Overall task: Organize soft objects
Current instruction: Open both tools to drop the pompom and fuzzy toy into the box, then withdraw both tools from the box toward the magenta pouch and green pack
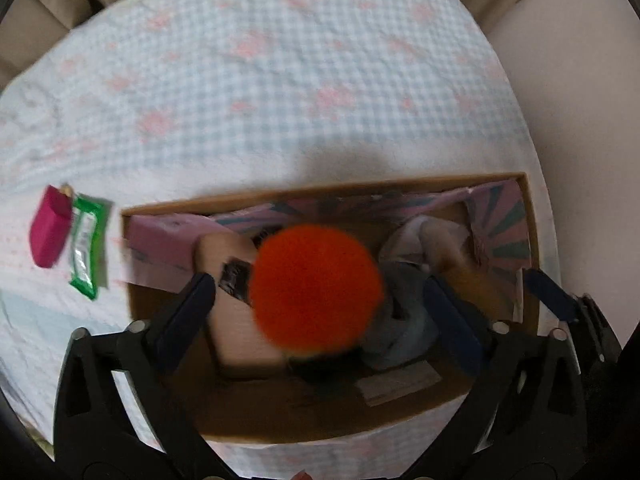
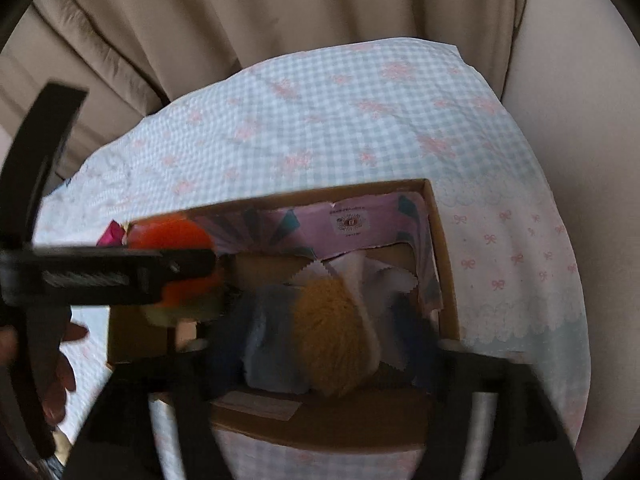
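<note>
A brown cardboard box (image 1: pixel 280 416) (image 2: pixel 444 264) sits on a blue checked cloth. In the left wrist view an orange pompom (image 1: pixel 316 288) is blurred between my left gripper's (image 1: pixel 320 300) wide-apart fingers, over the box; the fingers do not touch it. It also shows in the right wrist view (image 2: pixel 176 232) behind the left gripper's body. My right gripper (image 2: pixel 320 344) is over the box with its blue fingers on either side of a yellow-brown fuzzy ball (image 2: pixel 336 344) and a blue-grey cloth (image 2: pixel 268 344); whether they grip is unclear.
A magenta box (image 1: pixel 50 232) and a green packet (image 1: pixel 86 248) lie on the cloth left of the cardboard box. Pink patterned paper (image 2: pixel 360 224) lines the box's far wall. White fabric swatches (image 2: pixel 376 276) lie inside. Beige curtains hang behind the table.
</note>
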Tool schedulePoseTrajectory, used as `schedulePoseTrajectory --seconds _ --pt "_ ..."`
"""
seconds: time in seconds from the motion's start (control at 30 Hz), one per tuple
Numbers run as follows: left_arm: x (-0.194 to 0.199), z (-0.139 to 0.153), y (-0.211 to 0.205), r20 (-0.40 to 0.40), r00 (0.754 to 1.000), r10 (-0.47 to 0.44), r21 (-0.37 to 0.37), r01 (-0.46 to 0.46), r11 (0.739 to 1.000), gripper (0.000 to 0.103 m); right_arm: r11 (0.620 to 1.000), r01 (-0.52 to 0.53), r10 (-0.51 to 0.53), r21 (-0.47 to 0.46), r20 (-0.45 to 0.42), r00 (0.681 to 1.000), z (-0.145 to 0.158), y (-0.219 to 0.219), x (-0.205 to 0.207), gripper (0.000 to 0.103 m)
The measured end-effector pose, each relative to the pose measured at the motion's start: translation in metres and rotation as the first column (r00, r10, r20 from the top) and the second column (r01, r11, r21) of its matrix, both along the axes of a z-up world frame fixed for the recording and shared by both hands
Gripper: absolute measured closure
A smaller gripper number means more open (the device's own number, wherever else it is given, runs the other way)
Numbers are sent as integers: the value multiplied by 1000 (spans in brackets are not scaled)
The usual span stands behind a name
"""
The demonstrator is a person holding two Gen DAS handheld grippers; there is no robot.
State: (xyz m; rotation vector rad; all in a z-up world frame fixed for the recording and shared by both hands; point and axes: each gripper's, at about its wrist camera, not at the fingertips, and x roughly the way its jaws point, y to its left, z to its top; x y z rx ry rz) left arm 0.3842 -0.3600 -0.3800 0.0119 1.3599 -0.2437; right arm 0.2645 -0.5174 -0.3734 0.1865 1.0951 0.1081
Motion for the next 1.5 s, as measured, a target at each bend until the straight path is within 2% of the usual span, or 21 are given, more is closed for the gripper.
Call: schedulePoseTrajectory --seconds 0.2,0.43,0.63,0.83,1.13,1.33,1.5 --pt "-2 2 12 0 1000 3 -8 -3 1000 0 1000 -5 5 -10 6 1000 -1 4 -8 0" --pt "-12 29 19 52 999 11 -35 -9 999 0 1000 1 0 -15 68 998 21 7 -12 0" --pt "-30 63 24 122 992 6 -47 0 999 0 999 -12 16 -38 110 994 52 14 -22 0" --pt "-60 113 37 205 978 28 -77 -12 997 0 999 -15 19 -34 141 990 87 21 -40 0" --pt "-122 192 66 348 935 66 -102 -32 994 0 998 -42 53 -51 232 971 153 43 -82 0" --pt "-183 241 92 462 883 81 -96 -41 994 0 997 -60 71 -45 301 951 201 63 -118 0" --pt "-226 264 116 543 834 97 -83 -61 995 0 997 -49 67 -61 356 932 228 83 -145 0"
